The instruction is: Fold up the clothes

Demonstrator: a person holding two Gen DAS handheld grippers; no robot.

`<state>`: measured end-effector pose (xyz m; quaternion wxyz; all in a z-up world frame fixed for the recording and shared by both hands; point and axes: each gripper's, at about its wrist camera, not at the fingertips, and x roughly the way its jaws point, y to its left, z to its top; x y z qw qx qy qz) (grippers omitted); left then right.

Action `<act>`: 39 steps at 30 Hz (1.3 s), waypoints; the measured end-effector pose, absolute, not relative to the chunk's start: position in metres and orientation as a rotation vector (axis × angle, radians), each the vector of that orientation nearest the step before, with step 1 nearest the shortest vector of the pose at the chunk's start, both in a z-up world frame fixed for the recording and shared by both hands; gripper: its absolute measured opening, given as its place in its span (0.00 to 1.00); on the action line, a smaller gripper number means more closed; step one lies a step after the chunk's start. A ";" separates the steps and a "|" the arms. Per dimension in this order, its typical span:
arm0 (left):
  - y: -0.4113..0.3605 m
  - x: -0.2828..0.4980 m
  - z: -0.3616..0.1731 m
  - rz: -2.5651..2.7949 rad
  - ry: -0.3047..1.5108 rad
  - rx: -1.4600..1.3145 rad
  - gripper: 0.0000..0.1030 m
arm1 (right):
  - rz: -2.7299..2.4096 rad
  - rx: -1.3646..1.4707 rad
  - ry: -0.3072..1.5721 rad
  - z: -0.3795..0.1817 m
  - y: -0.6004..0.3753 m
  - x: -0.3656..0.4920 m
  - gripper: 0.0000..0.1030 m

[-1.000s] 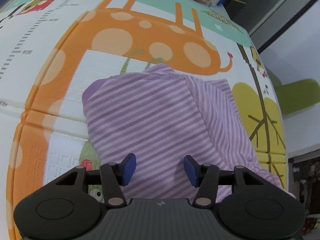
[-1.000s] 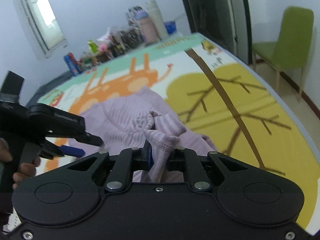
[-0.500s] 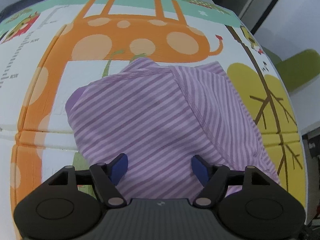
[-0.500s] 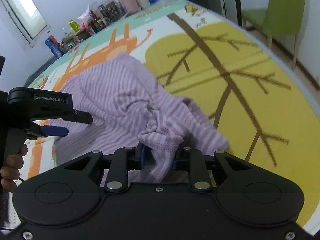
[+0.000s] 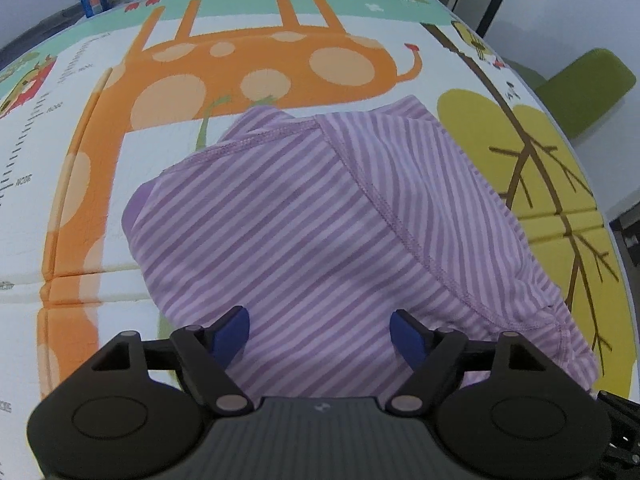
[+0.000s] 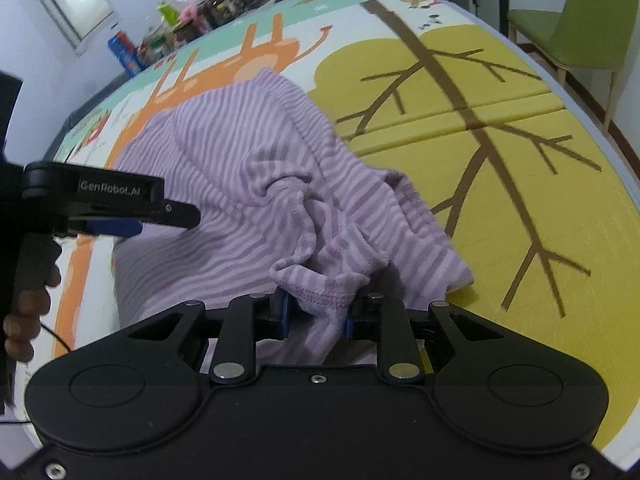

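Left gripper (image 5: 320,332) tilted steeply down over shirt (image 5: 320,216), jaws wide, just been opening, nothing clamped. Right gripper (image 6: 316,312) at frame bottom, jaws narrow, pinching bunched hem. Mat (image 5: 80,160) beneath; bottles (image 6: 128,52) upper left, chair (image 6: 576,20) upper right. Shirt mid-frame, spread on mat.
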<state>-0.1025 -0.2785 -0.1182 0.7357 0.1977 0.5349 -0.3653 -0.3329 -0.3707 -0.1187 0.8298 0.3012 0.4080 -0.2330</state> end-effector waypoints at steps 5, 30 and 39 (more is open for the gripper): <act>-0.260 -0.096 -0.118 -0.815 1.191 0.470 0.80 | -0.448 0.609 0.910 -0.116 -0.342 -0.330 0.22; -0.137 -0.092 -0.090 -0.726 1.208 0.407 0.81 | -0.208 0.541 1.042 -0.105 -0.228 -0.311 0.23; -0.086 -0.128 -0.064 -0.767 1.067 0.345 0.81 | -0.165 0.688 0.957 -0.098 -0.272 -0.327 0.36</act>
